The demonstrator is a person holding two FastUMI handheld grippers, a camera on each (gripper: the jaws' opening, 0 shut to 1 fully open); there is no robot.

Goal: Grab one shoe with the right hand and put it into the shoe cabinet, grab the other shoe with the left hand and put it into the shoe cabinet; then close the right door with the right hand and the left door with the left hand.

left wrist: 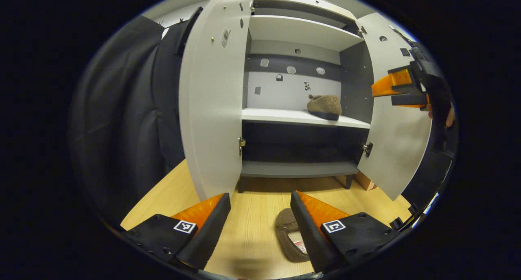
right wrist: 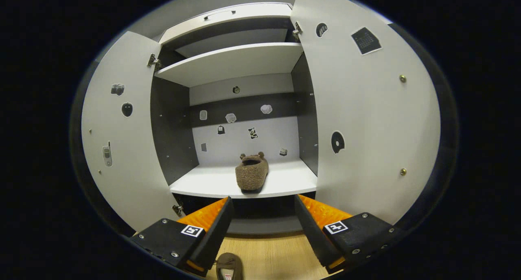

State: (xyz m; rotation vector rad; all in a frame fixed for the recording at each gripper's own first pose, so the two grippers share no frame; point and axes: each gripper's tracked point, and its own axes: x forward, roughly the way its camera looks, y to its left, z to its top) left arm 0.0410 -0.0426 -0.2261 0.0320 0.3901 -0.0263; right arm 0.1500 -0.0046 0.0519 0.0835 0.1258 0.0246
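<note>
1. Left gripper view: the left gripper point(left wrist: 260, 215) hangs low over the wooden floor point(left wrist: 252, 231), its fingers spread apart with nothing between them.
2. One brown slipper point(left wrist: 290, 235) lies on the floor just ahead, partly hidden behind the right-hand finger.
3. The shoe cabinet point(left wrist: 299, 27) stands with both doors swung wide; the other slipper point(left wrist: 325, 106) sits on the middle shelf point(left wrist: 276, 116), toward its right end.
4. The right gripper point(left wrist: 401, 88) shows up high beside the right door point(left wrist: 397, 149); I cannot tell its jaws from here.
5. Right gripper view: its fingers stand parted and empty before the shelf, facing the shelved slipper's heel.
</note>
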